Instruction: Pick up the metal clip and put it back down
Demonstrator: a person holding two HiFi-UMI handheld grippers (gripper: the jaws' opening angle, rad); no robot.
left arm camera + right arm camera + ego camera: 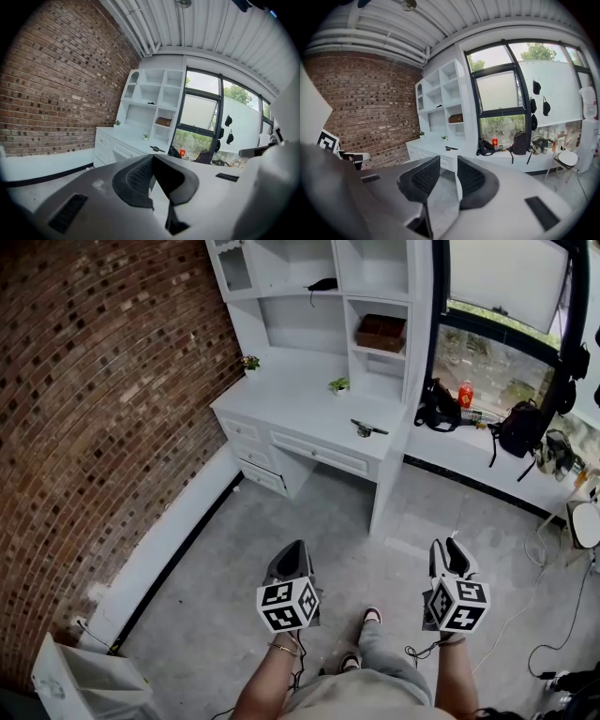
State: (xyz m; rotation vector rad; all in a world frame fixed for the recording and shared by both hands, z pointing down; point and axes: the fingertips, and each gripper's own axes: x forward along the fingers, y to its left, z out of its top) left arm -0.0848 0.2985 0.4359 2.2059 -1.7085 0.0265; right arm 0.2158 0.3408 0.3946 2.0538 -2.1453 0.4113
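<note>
The metal clip [367,428] is a small dark object lying on the white desk [300,395] near its right front corner, far ahead of me. It shows tiny in the left gripper view [157,149] and in the right gripper view [450,148]. Both grippers are held low over the grey floor, well short of the desk. My left gripper [293,554] has its jaw tips together and holds nothing [153,156]. A narrow gap stands between the pads of my right gripper [450,549], with only floor seen through it [448,161].
The desk carries a white shelf unit with a wooden box [381,332] and two small plants [338,384]. A brick wall [103,427] runs on the left. Black bags [437,407] and a red can [465,395] sit on the window ledge. Cables [553,643] lie at the right.
</note>
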